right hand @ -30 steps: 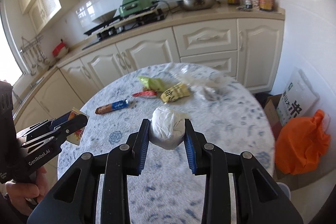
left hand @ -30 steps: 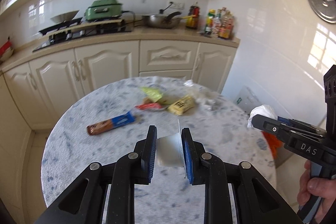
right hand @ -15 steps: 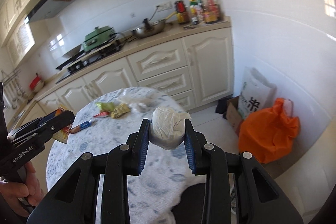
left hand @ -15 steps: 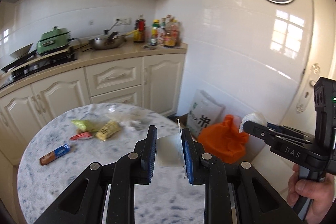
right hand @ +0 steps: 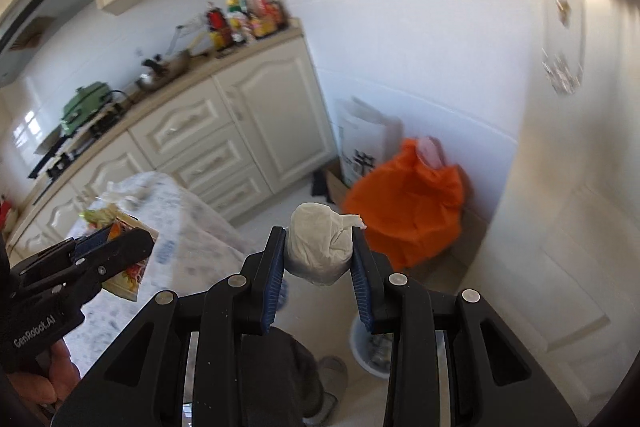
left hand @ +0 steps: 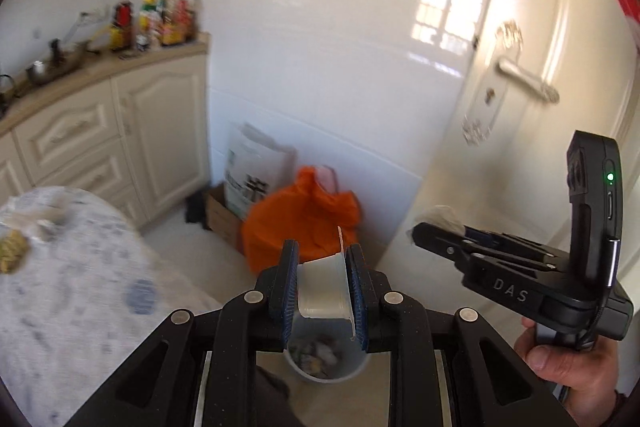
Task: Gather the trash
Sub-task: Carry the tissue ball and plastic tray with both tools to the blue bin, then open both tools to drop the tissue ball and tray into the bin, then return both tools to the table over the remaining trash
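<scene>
My left gripper is shut on a small white plastic cup with a printed lid, held above a pale trash bin on the floor that has wrappers inside. My right gripper is shut on a crumpled white tissue ball; the bin lies below and right of it. In the right wrist view the left gripper holds the cup's colourful lid side. In the left wrist view the right gripper sits at the right with the tissue.
The round marble table with leftover wrappers is at the left. An orange bag, a white paper bag and a cardboard box stand by the wall. Cream cabinets and a white door surround the spot.
Both grippers have swung right, away from the table and toward the corner with the orange bag, and now hang over the floor bin. Both still hold their items.
</scene>
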`<state>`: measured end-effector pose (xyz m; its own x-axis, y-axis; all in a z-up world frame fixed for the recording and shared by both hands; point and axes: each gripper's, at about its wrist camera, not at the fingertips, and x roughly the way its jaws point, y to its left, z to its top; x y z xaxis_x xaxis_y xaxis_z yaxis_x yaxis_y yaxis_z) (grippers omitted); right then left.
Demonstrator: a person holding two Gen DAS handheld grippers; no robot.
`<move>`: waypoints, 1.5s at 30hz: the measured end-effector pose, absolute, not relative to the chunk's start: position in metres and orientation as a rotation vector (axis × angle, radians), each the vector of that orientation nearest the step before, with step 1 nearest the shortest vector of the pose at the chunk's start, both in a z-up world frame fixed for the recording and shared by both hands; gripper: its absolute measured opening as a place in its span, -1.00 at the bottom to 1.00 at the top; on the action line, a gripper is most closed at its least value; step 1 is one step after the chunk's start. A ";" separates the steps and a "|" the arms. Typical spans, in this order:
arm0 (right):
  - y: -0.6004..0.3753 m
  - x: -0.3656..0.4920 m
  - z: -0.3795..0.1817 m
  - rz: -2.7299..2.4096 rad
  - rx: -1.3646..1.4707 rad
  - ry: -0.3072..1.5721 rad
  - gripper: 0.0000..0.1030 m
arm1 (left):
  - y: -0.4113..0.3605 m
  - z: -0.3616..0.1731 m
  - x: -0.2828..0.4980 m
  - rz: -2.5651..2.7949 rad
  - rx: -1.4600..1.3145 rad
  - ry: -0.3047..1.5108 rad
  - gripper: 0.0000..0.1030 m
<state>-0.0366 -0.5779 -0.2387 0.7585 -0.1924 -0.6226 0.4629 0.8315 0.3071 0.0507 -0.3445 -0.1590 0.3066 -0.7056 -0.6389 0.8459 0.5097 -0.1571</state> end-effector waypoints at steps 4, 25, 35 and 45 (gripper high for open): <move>-0.611 -0.042 -0.279 -0.414 0.532 0.681 -0.39 | -0.397 -0.202 0.056 -1.080 0.265 0.822 -0.61; -0.670 -0.033 -0.361 -0.519 0.705 0.780 0.96 | -0.491 -0.270 0.111 -0.990 0.350 0.931 0.75; -0.635 -0.035 -0.317 -0.512 0.714 0.716 1.00 | -0.403 -0.196 0.078 -0.933 0.252 0.773 0.98; -0.553 0.004 -0.223 -0.375 0.559 0.611 1.00 | -0.244 -0.124 0.066 -0.806 0.088 0.637 0.98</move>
